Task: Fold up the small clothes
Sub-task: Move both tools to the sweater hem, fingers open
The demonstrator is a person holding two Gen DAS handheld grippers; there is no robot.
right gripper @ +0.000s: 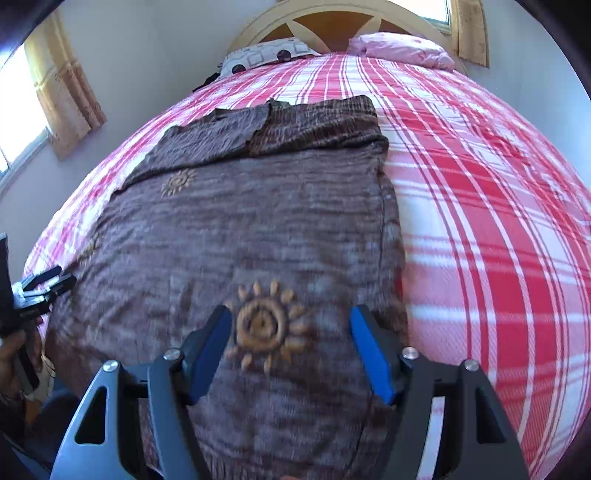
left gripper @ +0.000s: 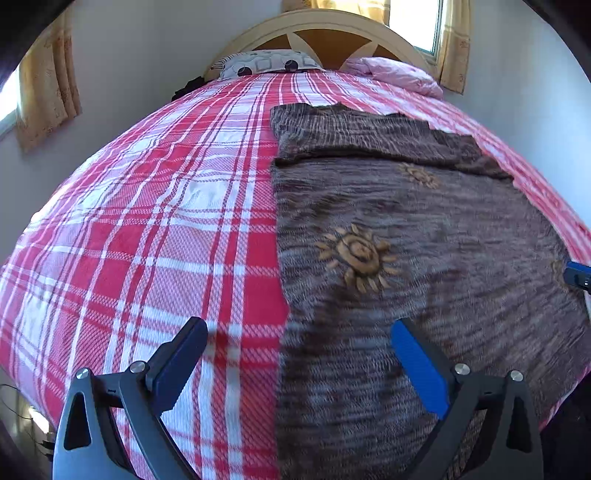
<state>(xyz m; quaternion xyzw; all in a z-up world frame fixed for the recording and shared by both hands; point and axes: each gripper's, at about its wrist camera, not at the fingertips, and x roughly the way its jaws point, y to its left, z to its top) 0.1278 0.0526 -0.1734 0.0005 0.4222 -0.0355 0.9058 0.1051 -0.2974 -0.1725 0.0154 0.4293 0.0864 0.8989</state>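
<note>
On the bed (left gripper: 147,229), seen from the left wrist, a brown garment (left gripper: 424,229) with gold sun prints lies spread flat over the red-and-white plaid cover, its top part folded down in a darker band toward the headboard (left gripper: 332,26). The left gripper (left gripper: 299,343) hangs over the garment's left edge with its jaws wide apart and nothing between them; one finger is above the plaid, the other above the brown cloth. Whether the fingertips touch the fabric is hard to say, since the near cloth is blurred. A patterned pillow (left gripper: 266,64) and a pink pillow (left gripper: 395,74) sit at the head of the bed, and a bit of the right gripper (left gripper: 578,275) shows at the right edge. From the right wrist, the same garment (right gripper: 240,221) fills the middle, its right edge running beside bare plaid. The right gripper (right gripper: 290,325) has its jaws apart too, straddling a sun print (right gripper: 264,325) without pinching it. At the far left the left gripper (right gripper: 44,284) appears near the garment's other edge, with a hand (right gripper: 14,354) behind it.
</note>
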